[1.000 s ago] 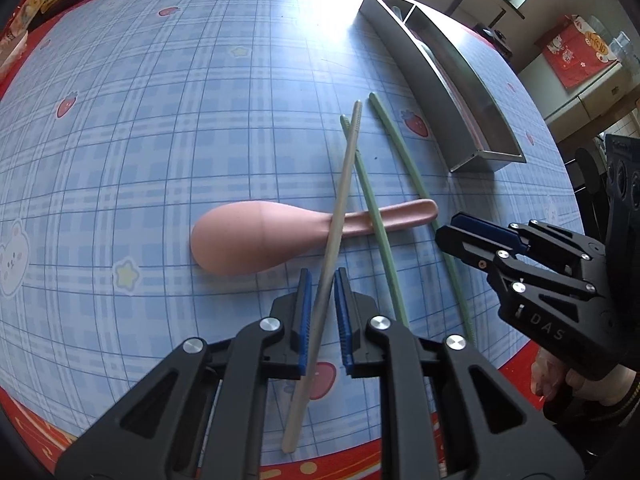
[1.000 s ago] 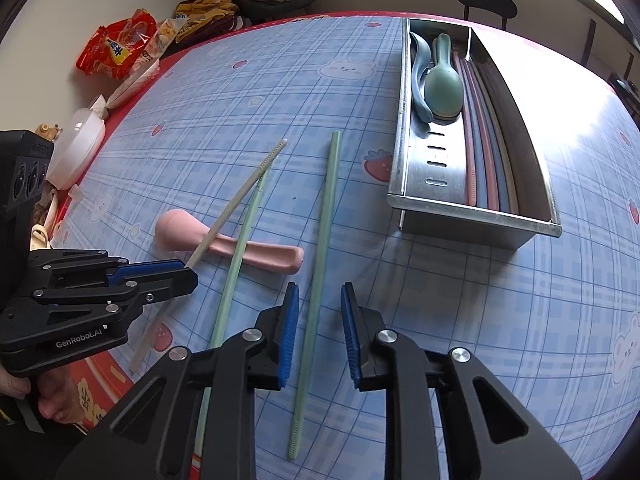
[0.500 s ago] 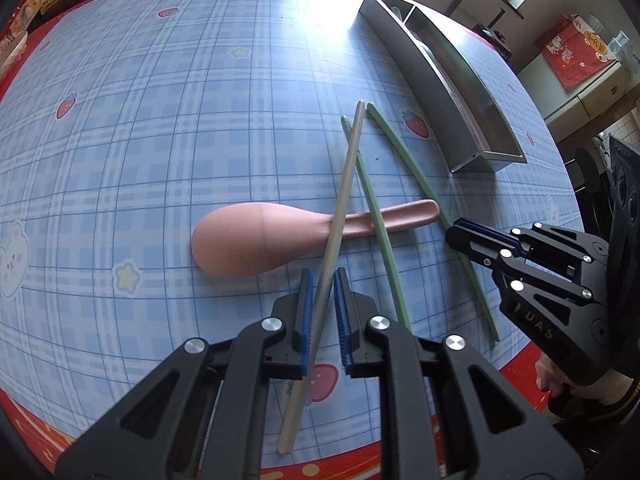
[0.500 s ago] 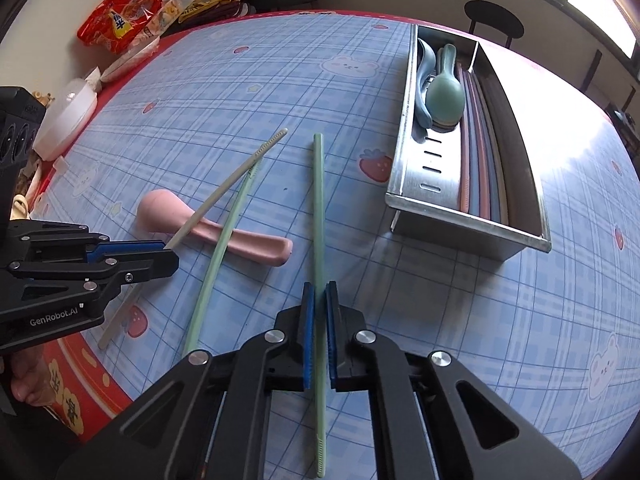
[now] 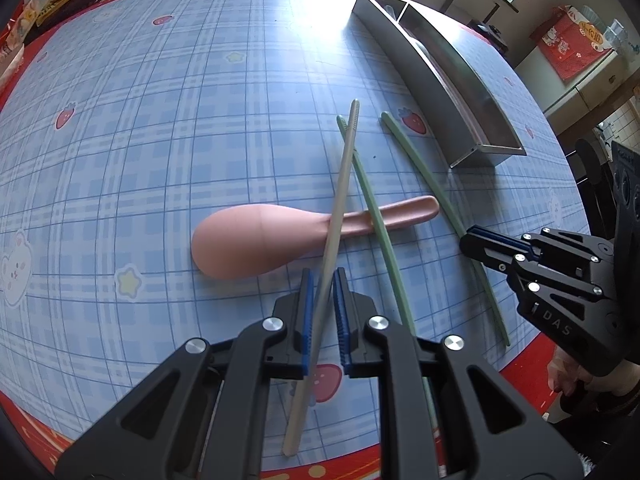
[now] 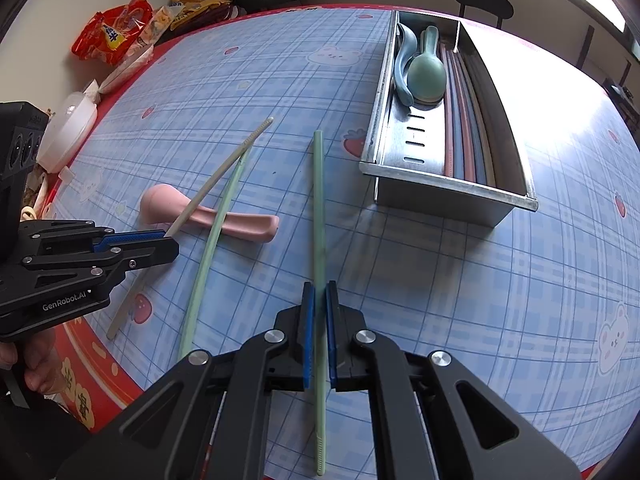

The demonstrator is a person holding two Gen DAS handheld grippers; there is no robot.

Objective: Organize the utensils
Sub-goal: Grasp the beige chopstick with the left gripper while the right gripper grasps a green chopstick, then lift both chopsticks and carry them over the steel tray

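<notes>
A: Left gripper [image 5: 322, 284]? Status.

B: Nearly closed, blue pads pinching the beige chopstick [image 5: 338, 216]. Long axis runs away from the camera; ribbed tip points toward the far side of the table [image 5: 160, 120], thick end sticks out behind the pads toward the red table edge. It crosses over the pink spoon [image 5: 256, 240].

A: Spoon orientation?

B: Lies flat, long axis across the view. Bowl to the left, handle to the right in the left wrist view.

A: Right gripper [image 6: 319, 296]?

B: Jaws just finished closing, clamped on a green chopstick [image 6: 318, 208]. Axis almost straight ahead of the camera, one end toward the metal tray [image 6: 448, 196], ribbed end behind the pads near the table edge.

A: Second green chopstick [image 6: 212, 240]?

B: Loose on the cloth, between the two grippers, lying over the spoon's handle. Its far end meets the beige one's tip. Slightly angled, same general direction as the others.

A: Tray contents?

B: Two spoons [image 6: 424, 72], blue and teal, in the left compartment; several chopsticks [image 6: 466, 128] lengthwise in the next. Tray's long axis roughly parallel to the held green chopstick.
</notes>
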